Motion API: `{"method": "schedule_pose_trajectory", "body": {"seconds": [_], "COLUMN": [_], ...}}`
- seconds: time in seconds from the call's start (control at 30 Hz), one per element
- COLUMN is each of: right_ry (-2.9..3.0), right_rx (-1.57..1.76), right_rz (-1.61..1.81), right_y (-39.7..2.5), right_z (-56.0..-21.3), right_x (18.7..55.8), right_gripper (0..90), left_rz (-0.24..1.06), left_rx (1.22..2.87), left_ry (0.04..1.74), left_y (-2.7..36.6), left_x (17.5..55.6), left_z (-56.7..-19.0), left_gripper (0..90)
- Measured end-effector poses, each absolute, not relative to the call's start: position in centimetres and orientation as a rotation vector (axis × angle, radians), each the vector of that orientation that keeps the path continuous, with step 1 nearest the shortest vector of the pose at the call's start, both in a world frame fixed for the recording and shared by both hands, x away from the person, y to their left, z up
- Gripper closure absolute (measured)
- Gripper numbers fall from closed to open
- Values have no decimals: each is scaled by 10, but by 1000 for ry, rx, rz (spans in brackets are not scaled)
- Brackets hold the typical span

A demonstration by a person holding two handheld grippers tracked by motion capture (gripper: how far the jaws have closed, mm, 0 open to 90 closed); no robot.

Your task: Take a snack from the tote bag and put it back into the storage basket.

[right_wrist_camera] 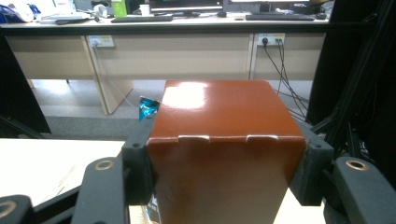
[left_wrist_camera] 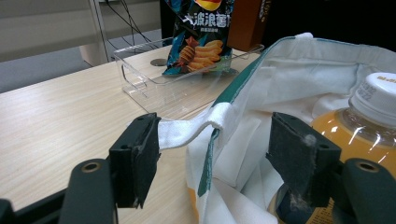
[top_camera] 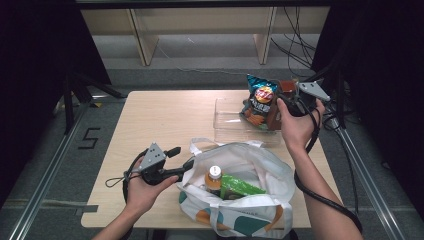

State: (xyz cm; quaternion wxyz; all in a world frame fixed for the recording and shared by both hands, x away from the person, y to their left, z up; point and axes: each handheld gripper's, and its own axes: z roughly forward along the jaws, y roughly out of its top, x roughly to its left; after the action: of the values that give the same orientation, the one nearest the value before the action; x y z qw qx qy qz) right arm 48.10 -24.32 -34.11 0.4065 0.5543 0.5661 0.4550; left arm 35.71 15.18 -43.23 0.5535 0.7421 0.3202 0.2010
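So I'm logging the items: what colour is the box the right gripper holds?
Glossy reddish-brown; the box shows best in the right gripper view, clamped in the right gripper.

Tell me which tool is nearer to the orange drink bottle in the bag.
Left. The left tool sits at the bag's rim, right beside the bottle. The right tool is far off at the clear tray, clamped on a brown box.
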Motion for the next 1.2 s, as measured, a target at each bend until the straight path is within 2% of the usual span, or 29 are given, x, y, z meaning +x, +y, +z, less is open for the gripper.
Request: {"method": "schedule_pose_trajectory", "body": {"seconds": [1.2], "right_ry": [1449], "right_rx": [1431], "right_rz": [1117], "right_y": [-247], "right_z": [-356], "right_x": [489], "right_gripper": [390], "left_rz": [478], "left_rx": [1750], "left_ry": [759], "left_y": [152], "left_x": [357], "left_z": [-432], "left_gripper": [332]}}
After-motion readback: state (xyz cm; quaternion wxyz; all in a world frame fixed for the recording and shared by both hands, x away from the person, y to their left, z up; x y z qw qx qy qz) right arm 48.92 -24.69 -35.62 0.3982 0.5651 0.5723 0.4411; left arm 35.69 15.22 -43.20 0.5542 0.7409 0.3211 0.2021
